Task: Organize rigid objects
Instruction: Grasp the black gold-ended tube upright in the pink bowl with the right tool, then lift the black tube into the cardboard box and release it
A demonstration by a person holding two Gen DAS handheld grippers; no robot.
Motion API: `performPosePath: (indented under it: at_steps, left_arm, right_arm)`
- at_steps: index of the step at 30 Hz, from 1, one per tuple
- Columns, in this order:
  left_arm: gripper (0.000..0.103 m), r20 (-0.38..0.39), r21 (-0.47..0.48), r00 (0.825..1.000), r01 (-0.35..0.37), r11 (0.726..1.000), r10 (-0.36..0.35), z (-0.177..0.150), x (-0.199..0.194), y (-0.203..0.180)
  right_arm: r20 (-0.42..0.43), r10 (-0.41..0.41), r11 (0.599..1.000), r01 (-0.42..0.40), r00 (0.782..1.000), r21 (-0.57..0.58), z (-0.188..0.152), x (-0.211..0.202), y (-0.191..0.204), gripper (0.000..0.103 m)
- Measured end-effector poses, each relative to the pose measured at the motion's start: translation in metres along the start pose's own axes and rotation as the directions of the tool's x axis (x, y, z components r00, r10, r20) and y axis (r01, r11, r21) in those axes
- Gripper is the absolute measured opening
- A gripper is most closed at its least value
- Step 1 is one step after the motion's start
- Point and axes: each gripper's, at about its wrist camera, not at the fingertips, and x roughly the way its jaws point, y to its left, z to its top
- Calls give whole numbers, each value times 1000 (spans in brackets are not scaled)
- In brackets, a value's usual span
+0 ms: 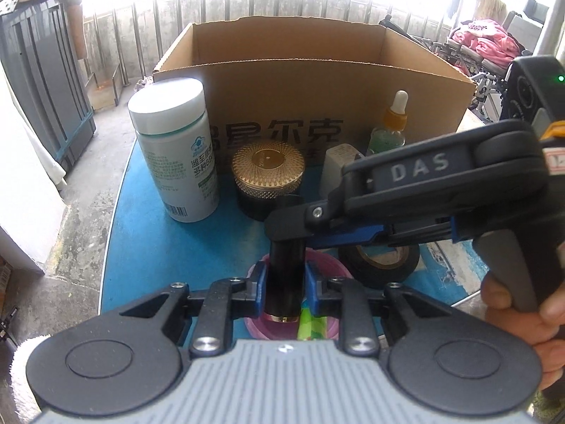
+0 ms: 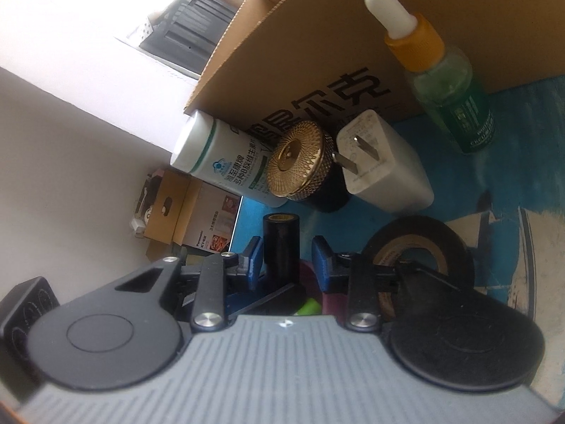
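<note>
Blue counter (image 1: 152, 247) crowded at the far side: cardboard box (image 1: 310, 106) behind, white bottle (image 1: 176, 155), gold-lidded jar (image 1: 268, 173), charger (image 2: 385, 166), dropper bottle (image 2: 445, 81), tape roll (image 1: 381, 265). Bare room only at near left, by the curved edge. Left tongs (image 1: 284, 282) pinching black tube (image 1: 286, 279) upright over pink bowl (image 1: 328, 265). Right tongs (image 2: 287, 258) spread around the tube's top, pads apart from it.

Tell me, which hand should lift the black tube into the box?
Probably the left. The left gripper presses its fingers on both sides of the black tube, which stands in the pink bowl. The right gripper straddles the tube with gaps, so it would have to close first.
</note>
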Motion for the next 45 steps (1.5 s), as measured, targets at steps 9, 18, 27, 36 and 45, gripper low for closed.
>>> performPosePath:
  at_steps: [9, 18, 27, 36, 45]
  left_arm:
    - [23, 50, -6, 999, 11, 1000, -10, -1, -14, 0]
    - [22, 173, 2, 985, 15, 1000, -15, 11, -66, -9]
    - [23, 294, -1, 956, 22, 1000, -21, 79, -103, -13]
    - [23, 177, -86, 984, -10, 996, 25, 168, -41, 10]
    - [31, 22, -126, 995, -90, 988, 94, 188, 16, 36]
  right_arm:
    - [63, 26, 999, -24, 998, -36, -5, -15, 12, 21]
    - [175, 55, 983, -22, 983, -184, -6, -61, 64, 21]
    - [198, 47, 945, 21, 979, -328, 68, -97, 126, 21]
    - [28, -84, 952, 89, 996, -294, 195, -40, 128, 21]
    - [-162, -200, 973, 177, 966, -150, 259, 54, 64, 21]
